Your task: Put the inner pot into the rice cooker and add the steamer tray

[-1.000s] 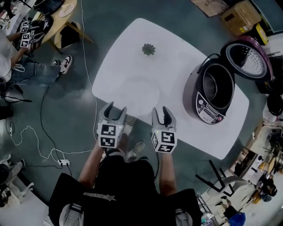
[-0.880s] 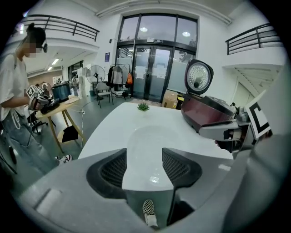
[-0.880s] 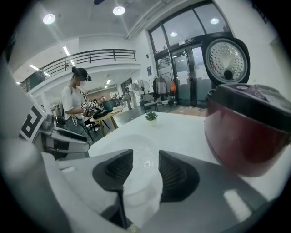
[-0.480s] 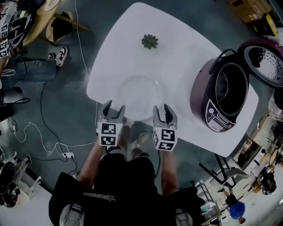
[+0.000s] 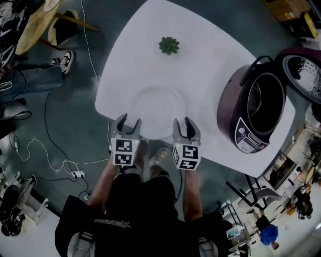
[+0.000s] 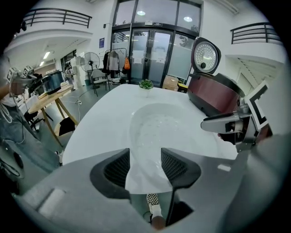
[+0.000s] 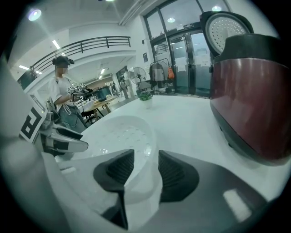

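A shallow, perforated white steamer tray (image 5: 158,111) lies on the white table (image 5: 200,60) near its front edge. My left gripper (image 5: 129,121) is at the tray's near-left rim and my right gripper (image 5: 182,123) at its near-right rim. Both are open. In the left gripper view the tray (image 6: 159,127) runs in between the open jaws of the left gripper (image 6: 145,166). The right gripper (image 7: 145,168) likewise has the rim (image 7: 120,136) between its pads, with no visible squeeze. The maroon rice cooker (image 5: 251,113) stands at the right with its lid (image 5: 303,70) up and the inner pot (image 5: 261,100) inside.
A small green plant (image 5: 169,45) sits at the table's far side. Cables (image 5: 50,150) trail over the floor at the left, near a seated person (image 5: 20,80) and a wooden table (image 5: 40,20). Boxes (image 5: 291,10) are at the top right.
Both grippers have come down and moved forward to the tray's near rim. The head view has shifted, so the table and cooker sit a little differently in frame.
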